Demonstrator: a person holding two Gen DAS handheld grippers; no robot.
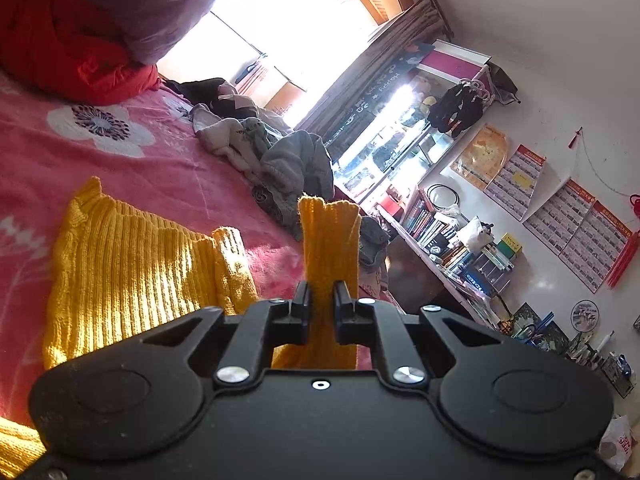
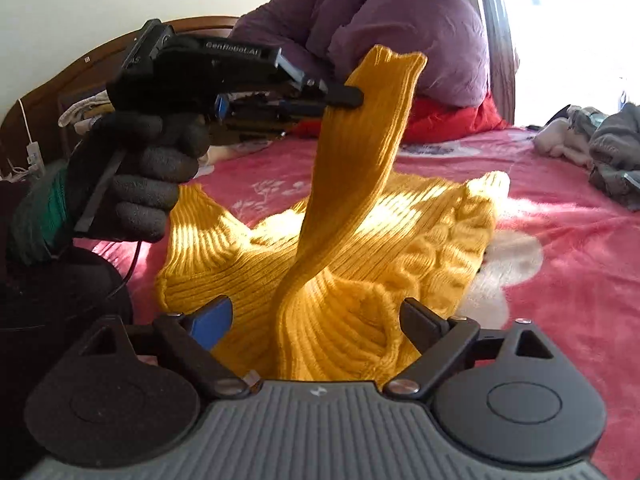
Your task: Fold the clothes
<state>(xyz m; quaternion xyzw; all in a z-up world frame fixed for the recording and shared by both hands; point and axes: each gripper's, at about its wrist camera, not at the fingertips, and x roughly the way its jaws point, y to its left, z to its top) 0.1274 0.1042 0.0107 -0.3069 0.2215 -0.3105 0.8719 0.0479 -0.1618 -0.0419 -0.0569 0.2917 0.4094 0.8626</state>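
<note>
The left gripper (image 1: 321, 294) pinches the sleeve (image 1: 329, 240) of the yellow sweater (image 1: 132, 264) near its cuff, jaws pressed onto the knit, and holds it lifted above the bed (image 1: 168, 168). From the right wrist view the sleeve (image 2: 352, 168) runs as a long, twisted band from the left gripper (image 2: 346, 98) steeply down to the sweater's body (image 2: 400, 240), which lies bunched on the pink blanket near the bed's front edge. The right gripper (image 2: 316, 320) is spread wide with nothing between its jaws, hovering low just in front of the sleeve's root at the shoulder. The right gripper is therefore nearer the body, and the fold likely turns on laying that upright sleeve across it.
</note>
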